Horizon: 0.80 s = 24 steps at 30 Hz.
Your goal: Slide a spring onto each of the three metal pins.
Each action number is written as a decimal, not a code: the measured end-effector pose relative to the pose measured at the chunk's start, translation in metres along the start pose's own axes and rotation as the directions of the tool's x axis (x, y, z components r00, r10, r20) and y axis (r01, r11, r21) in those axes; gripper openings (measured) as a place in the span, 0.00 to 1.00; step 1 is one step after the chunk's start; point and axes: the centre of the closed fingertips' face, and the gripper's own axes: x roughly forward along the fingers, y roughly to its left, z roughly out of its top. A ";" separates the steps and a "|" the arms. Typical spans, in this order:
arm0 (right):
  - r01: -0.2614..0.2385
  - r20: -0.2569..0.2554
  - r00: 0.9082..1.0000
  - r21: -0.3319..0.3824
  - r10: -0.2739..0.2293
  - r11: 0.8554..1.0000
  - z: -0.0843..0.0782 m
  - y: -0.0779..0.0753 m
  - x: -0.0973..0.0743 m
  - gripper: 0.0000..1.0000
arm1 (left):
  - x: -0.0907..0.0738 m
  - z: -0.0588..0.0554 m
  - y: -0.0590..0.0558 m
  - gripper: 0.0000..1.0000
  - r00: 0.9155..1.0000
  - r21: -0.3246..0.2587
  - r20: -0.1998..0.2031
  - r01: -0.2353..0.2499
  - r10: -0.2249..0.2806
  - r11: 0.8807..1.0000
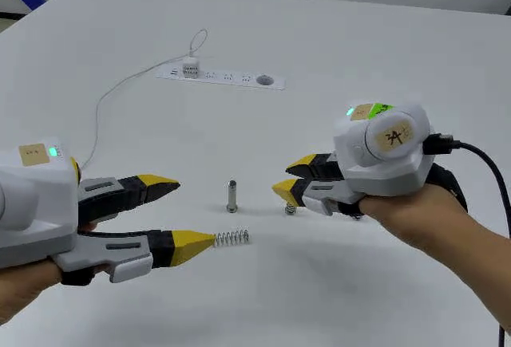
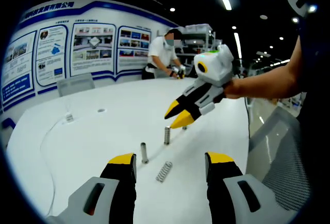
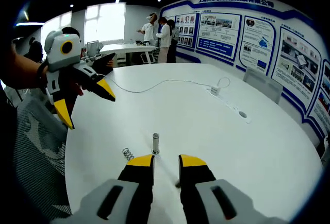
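Observation:
A loose spring (image 1: 231, 238) lies on the white table (image 1: 263, 283), just off the lower fingertip of my left gripper (image 1: 194, 211), which is open and holds nothing. A bare metal pin (image 1: 232, 195) stands upright just beyond the spring. In the left gripper view the spring (image 2: 164, 171) lies ahead between the jaws, with the bare pin (image 2: 144, 152) to its left and a pin that looks ribbed with a spring (image 2: 167, 135) farther on. My right gripper (image 1: 286, 175) hovers over a small pin (image 1: 291, 207), its jaws slightly apart. In its own view the upright pin (image 3: 155, 143) stands ahead of the right gripper (image 3: 166, 161).
A white power strip (image 1: 223, 77) with a plugged-in charger and a thin cable (image 1: 104, 104) lies at the far middle of the table. A black cable (image 1: 487, 171) runs from my right gripper. People stand at benches in the background (image 2: 164, 54).

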 end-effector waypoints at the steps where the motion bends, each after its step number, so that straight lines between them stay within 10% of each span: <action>1: -0.020 -0.003 1.000 -0.002 0.020 1.000 0.001 0.005 0.003 0.20 | 0.000 0.000 0.000 0.55 1.000 0.000 -0.001 0.000 0.000 1.000; 24: -0.309 -0.215 0.938 -0.168 0.271 0.936 -0.025 0.074 0.065 0.17 | -0.005 -0.008 0.001 0.55 1.000 -0.006 -0.020 -0.012 0.012 1.000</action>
